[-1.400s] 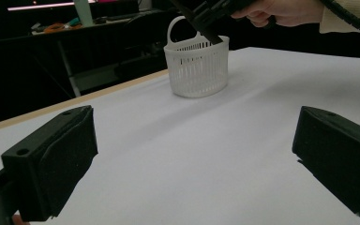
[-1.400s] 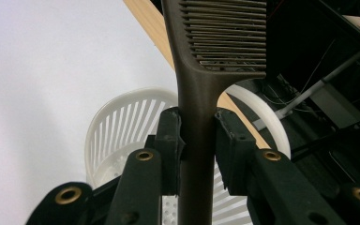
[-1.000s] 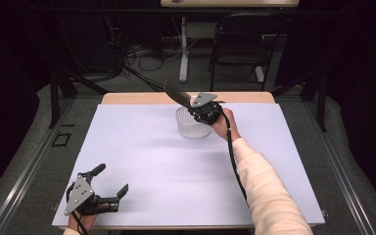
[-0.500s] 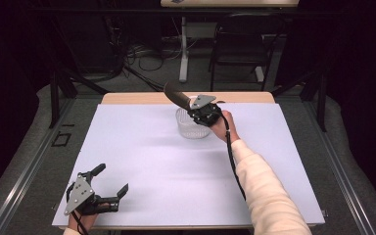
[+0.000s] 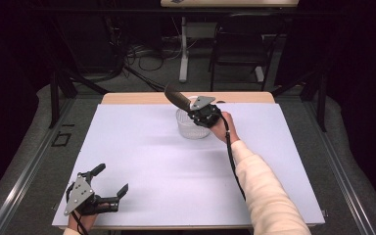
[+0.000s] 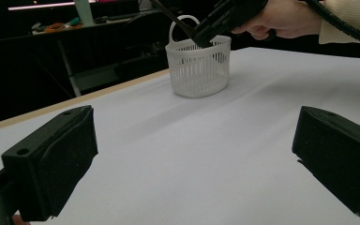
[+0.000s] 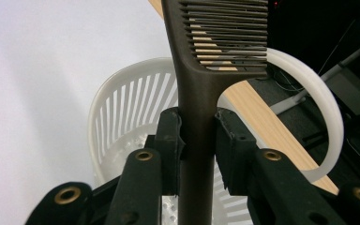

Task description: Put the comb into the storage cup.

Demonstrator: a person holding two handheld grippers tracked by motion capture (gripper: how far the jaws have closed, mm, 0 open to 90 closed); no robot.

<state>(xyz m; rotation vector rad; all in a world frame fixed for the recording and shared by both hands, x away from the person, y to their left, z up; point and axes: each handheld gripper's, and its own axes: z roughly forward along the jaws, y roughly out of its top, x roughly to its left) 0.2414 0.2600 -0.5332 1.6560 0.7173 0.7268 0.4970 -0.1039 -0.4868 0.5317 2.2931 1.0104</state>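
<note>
Right gripper [image 5: 196, 113] is clamped on the handle of a dark comb [image 7: 201, 93], both jaws pressed flat against the stem. The comb's long axis runs straight out from the jaws, teeth end farthest from the hand; in the high view it slants up and to the left, above the white slotted basket [image 5: 192, 128].

Basket sits on the white table [image 5: 142, 161] toward the far edge, its hoop handle [image 7: 326, 117] upright. In the right gripper view the basket mouth lies directly below and behind the jaws (so the comb is over the opening, not yet inside it).

Judgement: the likely next move is to tip or lower the comb into the basket; the hoop handle, close beside the teeth, is the thing to clear.

Left gripper [image 5: 106, 193] rests at the near left corner, jaws spread wide, holding nothing, well apart from the basket. The right hand is plainly the nearer one.
</note>
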